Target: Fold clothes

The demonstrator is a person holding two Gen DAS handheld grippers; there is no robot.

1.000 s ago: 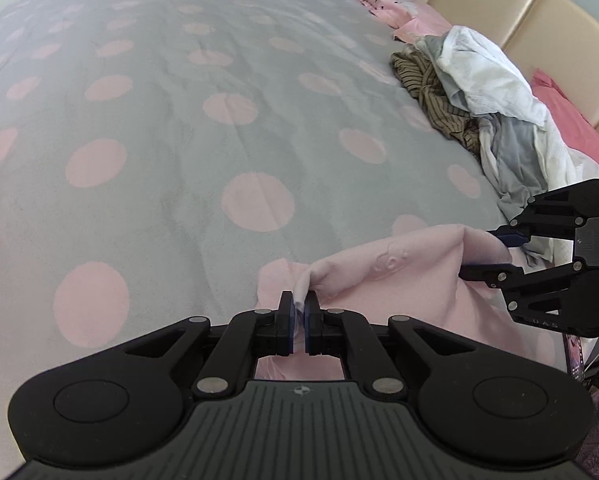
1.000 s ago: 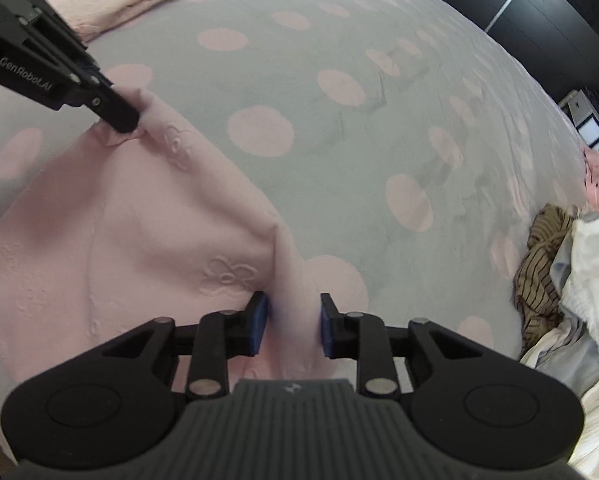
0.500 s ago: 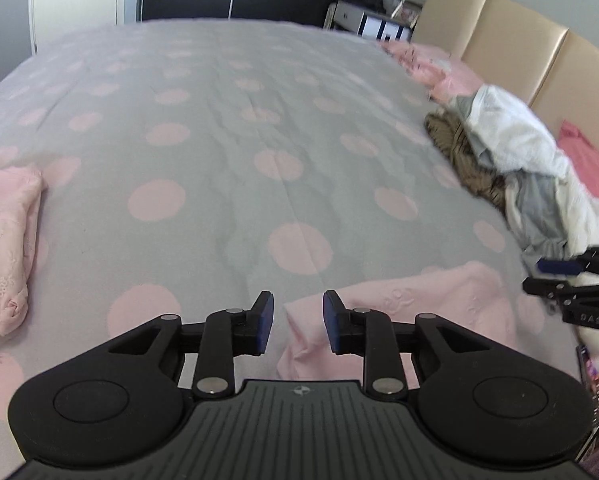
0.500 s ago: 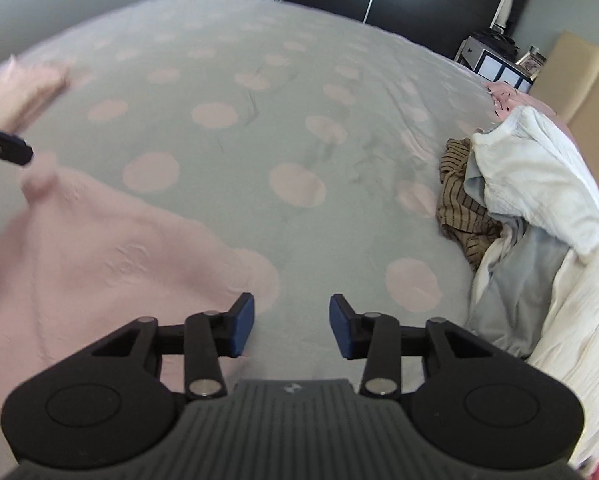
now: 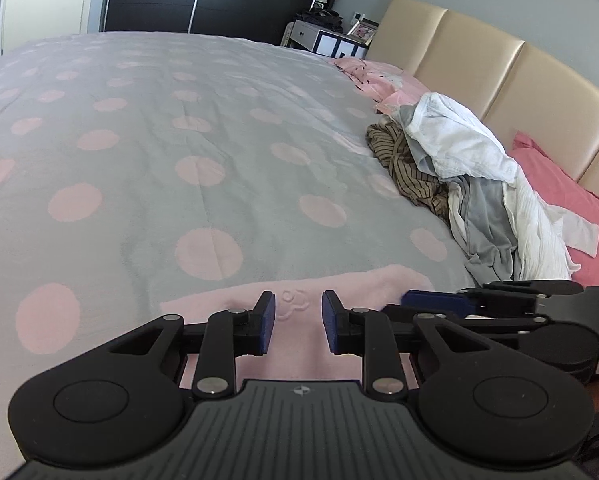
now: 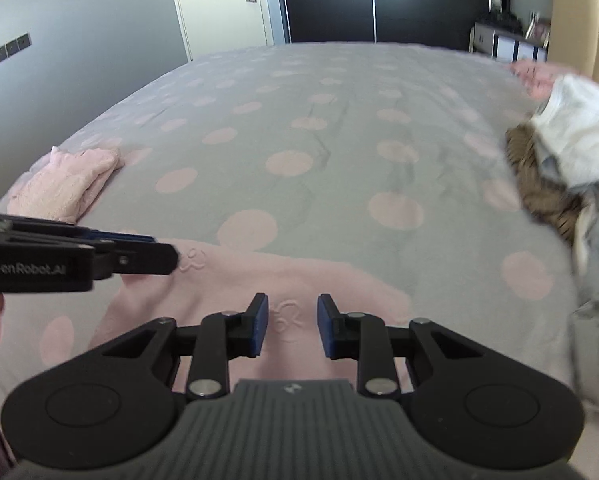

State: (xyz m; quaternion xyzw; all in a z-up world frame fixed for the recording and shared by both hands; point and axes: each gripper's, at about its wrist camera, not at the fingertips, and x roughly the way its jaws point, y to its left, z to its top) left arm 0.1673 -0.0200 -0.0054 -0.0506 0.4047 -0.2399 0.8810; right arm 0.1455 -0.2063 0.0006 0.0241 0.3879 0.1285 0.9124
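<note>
- We find a folded pink cloth (image 6: 65, 184) at the bedspread's (image 6: 319, 128) far left.
- Left gripper (image 5: 297, 322): jaws apart, nothing between them, recently opened.
- Pink garment (image 6: 259, 280) lies flat beneath both grippers.
- Right gripper (image 6: 291, 325): jaws apart, empty, narrowing slightly.
- Unfolded clothes pile (image 5: 459, 168) lies at right.

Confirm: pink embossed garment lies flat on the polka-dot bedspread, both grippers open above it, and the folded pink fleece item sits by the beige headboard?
Wrong on one point: the folded pink fleece item sits at the far left edge of the polka-dot bedspread, away from the headboard, per the right wrist view. The pink embossed garment lies flat; the left gripper and right gripper are open.
</note>
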